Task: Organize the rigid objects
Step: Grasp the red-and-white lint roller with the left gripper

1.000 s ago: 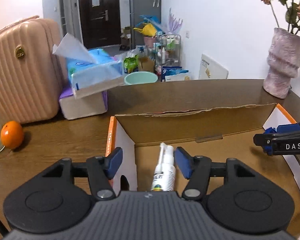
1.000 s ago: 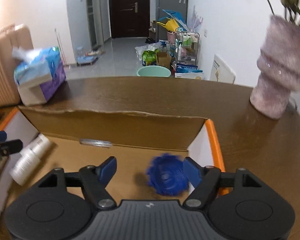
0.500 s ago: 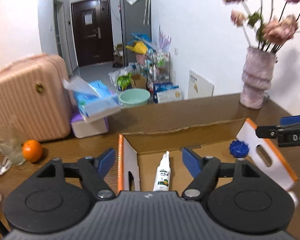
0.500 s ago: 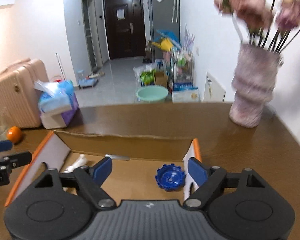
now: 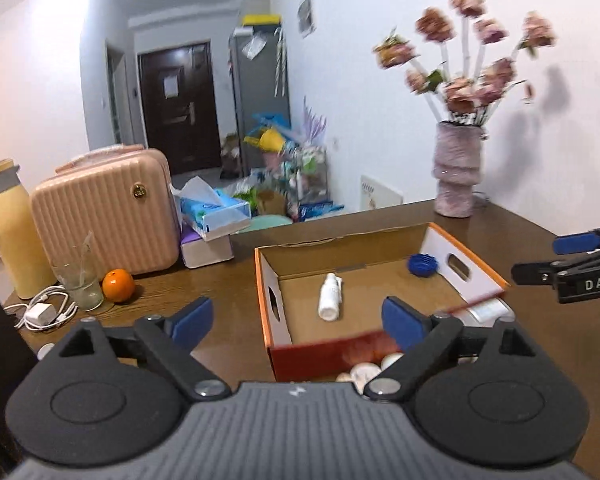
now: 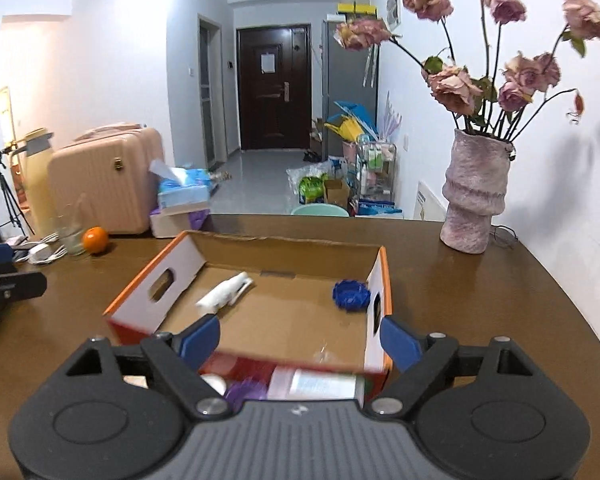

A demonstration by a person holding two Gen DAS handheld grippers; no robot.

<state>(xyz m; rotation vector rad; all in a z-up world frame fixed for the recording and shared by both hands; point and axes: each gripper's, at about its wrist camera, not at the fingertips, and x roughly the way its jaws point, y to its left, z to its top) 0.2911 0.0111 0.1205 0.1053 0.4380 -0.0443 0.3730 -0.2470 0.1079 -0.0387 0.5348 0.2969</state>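
Blurring hides small items (image 6: 312, 384) below the box (image 6: 296, 316).

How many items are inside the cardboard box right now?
2: a white spray bottle lying left of centre and a blue cap by the right wall of the box. The near floor is partly hidden.

Brown table (image 6: 480, 300): cardboard box (image 6: 284, 246), vase (image 6: 474, 196), orange (image 6: 95, 239), glass (image 5: 78, 282), suitcase (image 5: 104, 212), tissue packs (image 5: 208, 232).

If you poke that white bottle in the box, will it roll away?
Probably a little. The white bottle lies on its side on the flat box floor, so its round body could roll. It looks small and likely light; the box walls should stop it.
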